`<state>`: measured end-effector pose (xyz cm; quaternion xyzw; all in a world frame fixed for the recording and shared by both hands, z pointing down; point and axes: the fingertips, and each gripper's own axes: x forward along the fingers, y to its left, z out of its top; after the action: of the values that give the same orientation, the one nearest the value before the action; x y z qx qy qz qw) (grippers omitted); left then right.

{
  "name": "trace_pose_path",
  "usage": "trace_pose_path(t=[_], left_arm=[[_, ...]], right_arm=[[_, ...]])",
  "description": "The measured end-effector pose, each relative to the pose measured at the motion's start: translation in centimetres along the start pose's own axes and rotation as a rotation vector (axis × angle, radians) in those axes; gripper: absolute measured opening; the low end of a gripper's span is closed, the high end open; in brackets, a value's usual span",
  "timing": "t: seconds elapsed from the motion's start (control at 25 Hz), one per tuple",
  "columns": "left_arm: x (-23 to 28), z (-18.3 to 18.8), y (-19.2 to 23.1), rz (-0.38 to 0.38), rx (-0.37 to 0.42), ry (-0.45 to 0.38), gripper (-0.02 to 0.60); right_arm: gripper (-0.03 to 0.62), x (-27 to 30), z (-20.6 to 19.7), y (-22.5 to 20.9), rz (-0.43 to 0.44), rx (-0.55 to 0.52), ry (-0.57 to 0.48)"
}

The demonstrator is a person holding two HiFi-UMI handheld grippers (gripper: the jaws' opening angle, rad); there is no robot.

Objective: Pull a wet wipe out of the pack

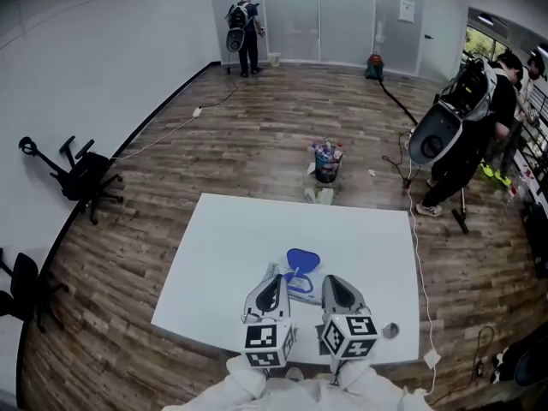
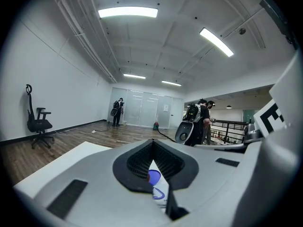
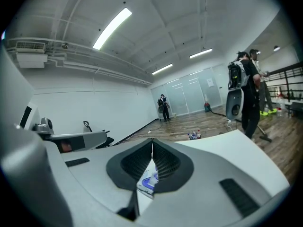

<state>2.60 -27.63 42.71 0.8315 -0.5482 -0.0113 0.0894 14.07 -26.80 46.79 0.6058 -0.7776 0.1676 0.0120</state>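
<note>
Holding the left claw (image 1: 274,272) and the right claw (image 1: 330,281) side by side above the near part of the white worktop (image 1: 223,255), we point both away from us, roughly level, with our white sleeves (image 1: 257,392) just showing at the bottom of the head view. Each claw has its jaws pressed together at the tips with nothing gripped between them; both gripper views show only the pack through the hollow below the tips. The wet wipe pack (image 1: 301,285) lies flat on the worktop just ahead of the two claws, in the gap between their tips. It is white with blue print, and its rounded blue lid (image 1: 302,260) is flipped open at the far end. We cannot tell whether a wipe pokes out.
</note>
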Motion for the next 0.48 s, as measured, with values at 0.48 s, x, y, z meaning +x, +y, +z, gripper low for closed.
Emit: trace_pose_path(t=[0.48], left_arm=[[-0.1, -1.8, 0.9, 0.004, -0.006, 0.061, 0.0]], right_arm=[[0.009, 0.0, -1.2, 0.3, -0.007, 0.037, 0.013]])
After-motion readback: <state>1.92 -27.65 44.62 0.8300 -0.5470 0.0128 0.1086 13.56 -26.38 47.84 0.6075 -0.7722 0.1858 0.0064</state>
